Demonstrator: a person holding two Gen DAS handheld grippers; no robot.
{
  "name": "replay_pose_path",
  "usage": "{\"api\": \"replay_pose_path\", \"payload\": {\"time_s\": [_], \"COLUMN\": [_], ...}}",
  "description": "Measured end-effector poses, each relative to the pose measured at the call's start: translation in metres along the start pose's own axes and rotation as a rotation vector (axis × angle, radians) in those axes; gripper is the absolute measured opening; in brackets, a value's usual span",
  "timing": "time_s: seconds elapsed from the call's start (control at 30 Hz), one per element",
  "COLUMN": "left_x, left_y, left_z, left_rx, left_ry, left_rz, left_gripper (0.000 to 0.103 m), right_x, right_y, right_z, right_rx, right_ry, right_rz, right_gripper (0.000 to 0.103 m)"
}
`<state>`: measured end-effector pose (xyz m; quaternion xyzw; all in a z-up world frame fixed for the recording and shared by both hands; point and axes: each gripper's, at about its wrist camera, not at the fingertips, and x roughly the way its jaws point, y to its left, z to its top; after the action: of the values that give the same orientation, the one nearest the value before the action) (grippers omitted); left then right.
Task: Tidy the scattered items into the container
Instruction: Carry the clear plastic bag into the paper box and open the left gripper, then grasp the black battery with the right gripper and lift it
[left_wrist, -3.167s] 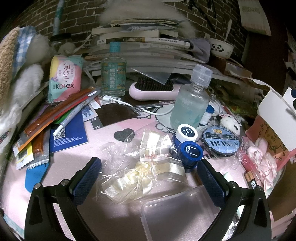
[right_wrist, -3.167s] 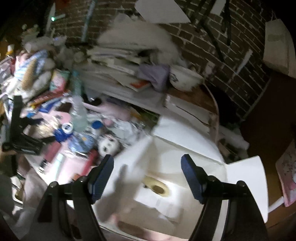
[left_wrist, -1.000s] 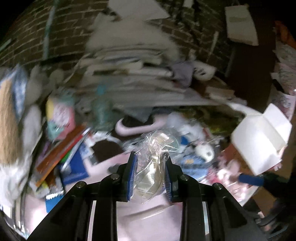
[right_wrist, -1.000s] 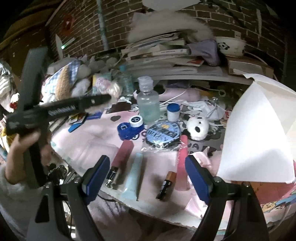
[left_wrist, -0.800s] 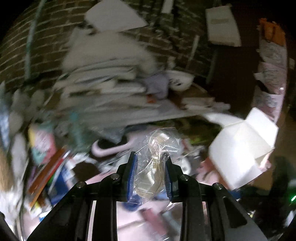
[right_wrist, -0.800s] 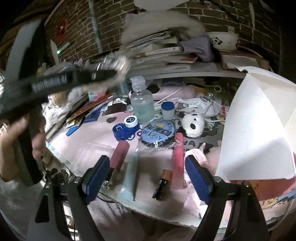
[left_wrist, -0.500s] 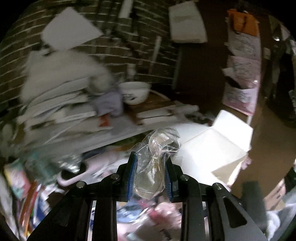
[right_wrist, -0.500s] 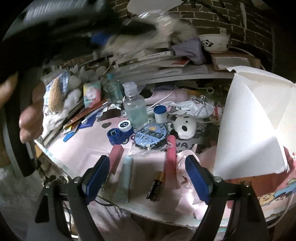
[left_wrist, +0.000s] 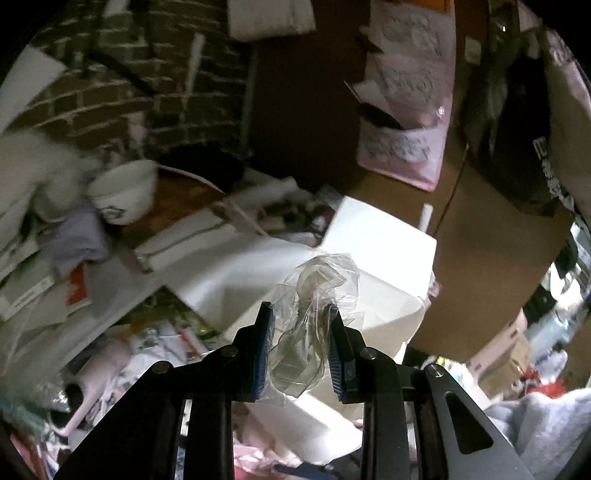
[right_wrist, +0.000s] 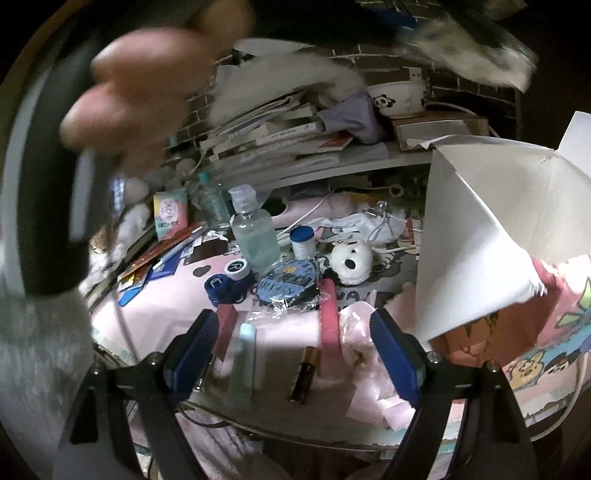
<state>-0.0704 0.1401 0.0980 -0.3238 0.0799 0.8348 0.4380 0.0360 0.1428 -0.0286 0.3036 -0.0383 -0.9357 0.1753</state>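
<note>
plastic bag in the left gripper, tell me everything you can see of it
The plastic bag is clear, crinkled cellophane, bunched and twisted. It looks mostly empty, though its contents are hard to tell. The left gripper is shut on its middle, blue pads pressing both sides. Its top flares above the pads. It hangs in the air in front of the white box.

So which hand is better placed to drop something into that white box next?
Left. The left hand-held gripper already grips the clear plastic wrapper facing the white box; the right hand-held gripper is open and empty over the table.
</note>
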Motion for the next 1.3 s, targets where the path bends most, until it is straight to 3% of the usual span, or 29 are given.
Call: {"api": "replay_pose_path", "payload": {"time_s": [0.27, 0.47, 0.57, 0.6, 0.63, 0.7, 1.0, 1.3], "left_x": [0.049, 0.075, 0.079, 0.080, 0.080, 0.077, 0.037, -0.020], "left_y": [-0.017, -0.015, -0.014, -0.014, -0.014, -0.014, -0.009, 0.015], "left_z": [0.013, 0.006, 0.001, 0.001, -0.001, -0.002, 0.006, -0.015], "left_rx": [0.055, 0.050, 0.044, 0.044, 0.044, 0.041, 0.029, -0.039], "left_ry": [0.213, 0.312, 0.323, 0.324, 0.323, 0.310, 0.160, 0.003], "left_rz": [-0.025, -0.024, -0.024, -0.023, -0.018, -0.003, 0.041, 0.194], "left_gripper": [0.022, 0.024, 0.032, 0.045, 0.064, 0.078, 0.091, 0.096], "right_x": [-0.004, -0.008, -0.009, -0.009, -0.009, -0.010, -0.010, -0.005], "right_y": [-0.003, -0.007, -0.009, -0.009, -0.009, -0.009, -0.010, -0.009], "right_z": [-0.004, -0.007, -0.008, -0.008, -0.008, -0.009, -0.009, -0.017], "right_rx": [0.019, 0.039, 0.045, 0.046, 0.046, 0.047, 0.045, 0.011], "right_ry": [-0.011, -0.023, -0.023, -0.022, -0.020, -0.024, -0.021, -0.037], "right_rz": [0.005, 0.004, 0.004, 0.005, 0.005, 0.007, 0.006, -0.005], "right_gripper": [0.082, 0.083, 0.083, 0.083, 0.083, 0.083, 0.083, 0.083]}}
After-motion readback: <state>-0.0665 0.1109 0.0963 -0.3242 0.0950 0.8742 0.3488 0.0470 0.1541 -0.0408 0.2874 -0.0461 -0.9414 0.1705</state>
